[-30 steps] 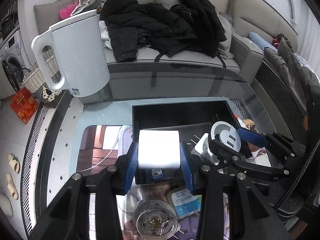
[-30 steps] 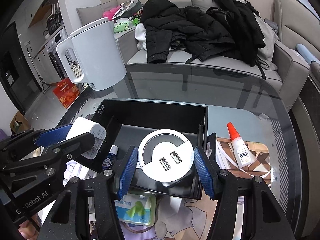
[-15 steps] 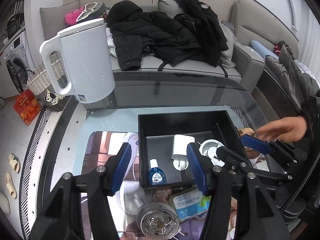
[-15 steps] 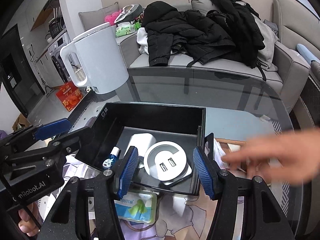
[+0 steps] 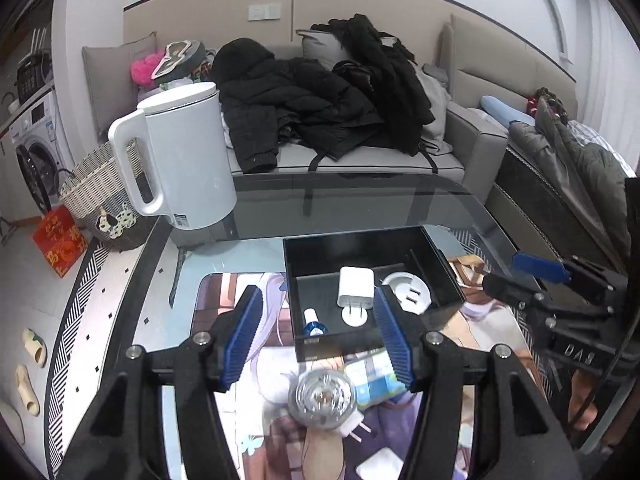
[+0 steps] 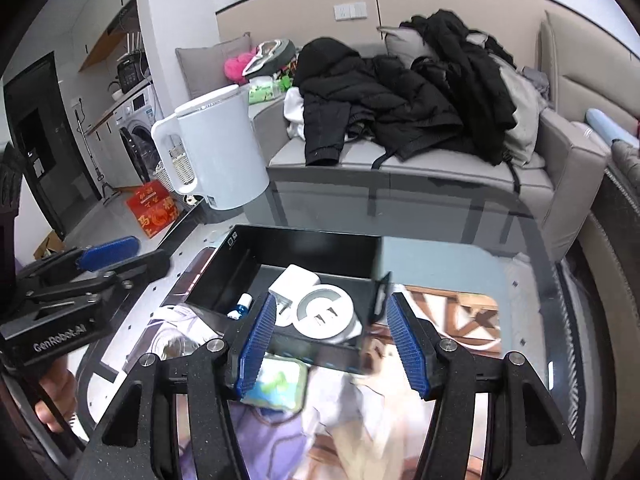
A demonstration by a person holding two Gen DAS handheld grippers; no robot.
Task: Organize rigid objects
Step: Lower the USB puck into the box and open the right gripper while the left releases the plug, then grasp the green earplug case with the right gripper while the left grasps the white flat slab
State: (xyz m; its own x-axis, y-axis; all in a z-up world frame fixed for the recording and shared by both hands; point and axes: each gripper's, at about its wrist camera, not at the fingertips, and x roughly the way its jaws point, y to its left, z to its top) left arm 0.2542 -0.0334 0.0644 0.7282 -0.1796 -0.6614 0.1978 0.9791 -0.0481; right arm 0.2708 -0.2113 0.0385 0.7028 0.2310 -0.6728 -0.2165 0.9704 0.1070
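A black open box [image 5: 360, 244] [image 6: 304, 236] stands on the glass table. In it lie a white plug adapter [image 5: 355, 283] [image 6: 294, 280], a round white USB socket [image 5: 408, 285] [image 6: 325, 309] and a small blue-capped bottle [image 5: 312, 320] [image 6: 242, 304]. My left gripper [image 5: 316, 338] is open and empty, held above the table just in front of the box. My right gripper [image 6: 333, 346] is open and empty, also in front of the box. Each gripper shows at the side of the other's view.
A white kettle [image 5: 184, 160] [image 6: 218, 152] stands at the table's far left. A clear round lid [image 5: 322, 398] and a blue-green packet [image 5: 374, 378] [image 6: 276, 384] lie on the printed mat [image 5: 360, 440] before the box. A sofa with black coats [image 5: 320, 92] is behind.
The left gripper let go of the plug adapter and the right let go of the round socket; both now lie in the box. Both grippers opened and drew back and up.
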